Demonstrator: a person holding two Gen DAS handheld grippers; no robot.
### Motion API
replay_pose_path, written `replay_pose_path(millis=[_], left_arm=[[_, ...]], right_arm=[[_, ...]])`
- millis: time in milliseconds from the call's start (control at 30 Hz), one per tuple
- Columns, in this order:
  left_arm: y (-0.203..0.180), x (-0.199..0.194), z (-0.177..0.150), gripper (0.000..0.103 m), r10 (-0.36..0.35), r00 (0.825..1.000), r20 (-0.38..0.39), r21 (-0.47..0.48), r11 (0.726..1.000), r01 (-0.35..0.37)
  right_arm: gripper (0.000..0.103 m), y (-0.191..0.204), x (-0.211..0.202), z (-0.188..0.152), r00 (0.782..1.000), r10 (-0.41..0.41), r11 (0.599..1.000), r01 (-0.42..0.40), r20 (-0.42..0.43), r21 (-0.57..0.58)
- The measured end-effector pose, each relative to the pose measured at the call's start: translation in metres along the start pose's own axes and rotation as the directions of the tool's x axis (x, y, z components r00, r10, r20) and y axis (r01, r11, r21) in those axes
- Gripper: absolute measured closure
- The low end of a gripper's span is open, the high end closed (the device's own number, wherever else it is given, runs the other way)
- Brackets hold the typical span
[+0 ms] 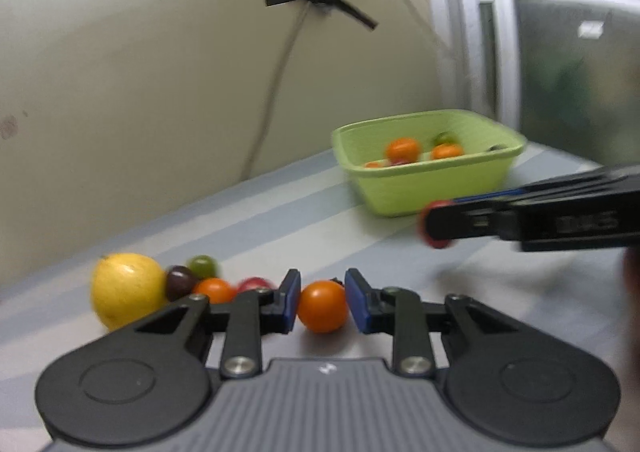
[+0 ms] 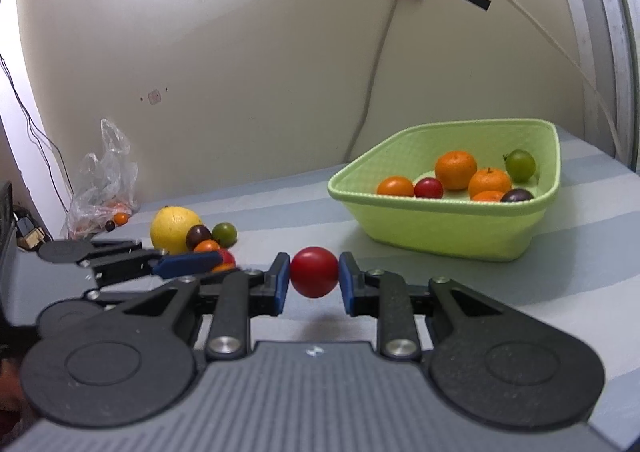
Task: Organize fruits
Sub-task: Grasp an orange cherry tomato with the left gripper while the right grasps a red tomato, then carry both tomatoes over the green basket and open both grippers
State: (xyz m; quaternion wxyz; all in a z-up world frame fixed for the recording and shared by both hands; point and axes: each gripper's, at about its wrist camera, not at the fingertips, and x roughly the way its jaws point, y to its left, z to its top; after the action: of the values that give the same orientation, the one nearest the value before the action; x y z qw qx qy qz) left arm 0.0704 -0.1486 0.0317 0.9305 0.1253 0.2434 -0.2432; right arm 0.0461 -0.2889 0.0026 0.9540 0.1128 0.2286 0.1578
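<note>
Both tongs were clamped, the left tongs [image 1: 322, 306] on an orange tomato [image 1: 322, 306], the right tongs [image 2: 314, 272] lifting a red tomato [image 2: 314, 271], presumably bound for the green basket [image 2: 448, 228].

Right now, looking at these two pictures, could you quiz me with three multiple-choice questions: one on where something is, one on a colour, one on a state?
1. Where is the lemon?
A. in the green basket
B. on the table, left of the basket
C. in a hand-held gripper

2. What colour is the tomato in the right hand-held gripper?
A. red
B. green
C. yellow

3. What is the left hand-held gripper doing?
A. standing wide open and empty
B. closed on an orange tomato
C. holding the basket

Key: 1 B, it lies among loose fruit; 2 A, the red tomato sits between the pads; 3 B, the pads flank the fruit.
</note>
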Motion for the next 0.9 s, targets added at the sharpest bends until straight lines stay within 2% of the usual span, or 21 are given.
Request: replay_pose_path(millis=[67,133,167,200,267,333,367,400,467,567,633,733,767,833,900], left_arm=[[-0.006,-0.004,-0.001,0.076,-0.064,0.998,0.005,-0.003,0.998,0.064],[-0.015,-0.001,-0.003,0.069,-0.041,0.999,-0.002,0.039,0.998,0.041],[-0.018,0.002,-0.004,0.050,-0.019,1.000,0.000,0.053,0.998,0.019],[-0.018,0.006,-0.004,0.045,-0.002,1.000,-0.013,0.057,0.998,0.002],[-0.015,0.011,-0.003,0.045,-0.028,0.999,-0.035,0.030,0.999,0.029],[-0.016,0.015,-0.004,0.058,-0.063,0.996,-0.059,0.018,0.998,0.064],[-0.018,0.015,-0.005,0.075,-0.089,0.994,-0.061,0.020,0.996,0.090],[-0.021,0.014,-0.005,0.075,-0.104,0.993,-0.059,0.026,0.994,0.106],[-0.027,0.012,-0.003,0.075,-0.086,0.995,-0.052,0.054,0.995,0.089],[-0.019,0.008,0.014,0.075,-0.137,0.990,-0.031,0.003,0.990,0.137],[-0.012,0.011,0.034,0.075,-0.166,0.986,-0.008,-0.027,0.986,0.166],[-0.002,0.031,0.072,0.074,-0.192,0.981,0.005,-0.085,0.978,0.192],[-0.003,0.040,0.081,0.074,-0.192,0.981,-0.004,-0.080,0.978,0.191],[-0.006,0.065,0.093,0.074,-0.181,0.983,-0.012,-0.077,0.981,0.179],[-0.006,0.087,0.100,0.074,-0.216,0.975,-0.042,-0.125,0.970,0.210]], right_arm=[[0.074,-0.002,-0.003,0.001,1.000,0.005,1.000,-0.005,0.014,0.011],[0.074,-0.004,-0.003,0.002,1.000,0.006,1.000,-0.007,0.020,0.021],[0.074,-0.005,-0.003,0.002,1.000,0.004,1.000,-0.005,0.017,0.022],[0.074,-0.005,-0.001,0.002,1.000,0.001,1.000,-0.001,0.010,0.022],[0.074,-0.004,0.002,0.001,1.000,-0.003,1.000,0.004,-0.009,0.015],[0.074,-0.002,0.005,0.000,1.000,-0.011,1.000,0.011,-0.025,0.002],[0.074,-0.002,0.007,0.000,0.999,-0.016,1.000,0.016,-0.035,-0.003],[0.074,-0.001,0.008,-0.001,0.999,-0.022,1.000,0.021,-0.043,-0.004],[0.074,-0.002,0.004,0.000,1.000,-0.021,1.000,0.021,-0.019,-0.001],[0.074,-0.004,-0.015,0.007,0.994,-0.008,1.000,0.007,0.111,0.010],[0.074,-0.009,-0.021,0.015,0.988,-0.010,1.000,0.007,0.156,0.020],[0.074,-0.018,-0.013,0.032,0.985,-0.064,0.998,0.061,0.161,0.026],[0.074,-0.023,-0.008,0.037,0.984,-0.079,0.997,0.076,0.159,0.030],[0.074,-0.038,0.000,0.046,0.976,-0.128,0.991,0.118,0.178,0.066],[0.074,-0.050,0.006,0.048,0.962,-0.208,0.976,0.193,0.178,0.100]])
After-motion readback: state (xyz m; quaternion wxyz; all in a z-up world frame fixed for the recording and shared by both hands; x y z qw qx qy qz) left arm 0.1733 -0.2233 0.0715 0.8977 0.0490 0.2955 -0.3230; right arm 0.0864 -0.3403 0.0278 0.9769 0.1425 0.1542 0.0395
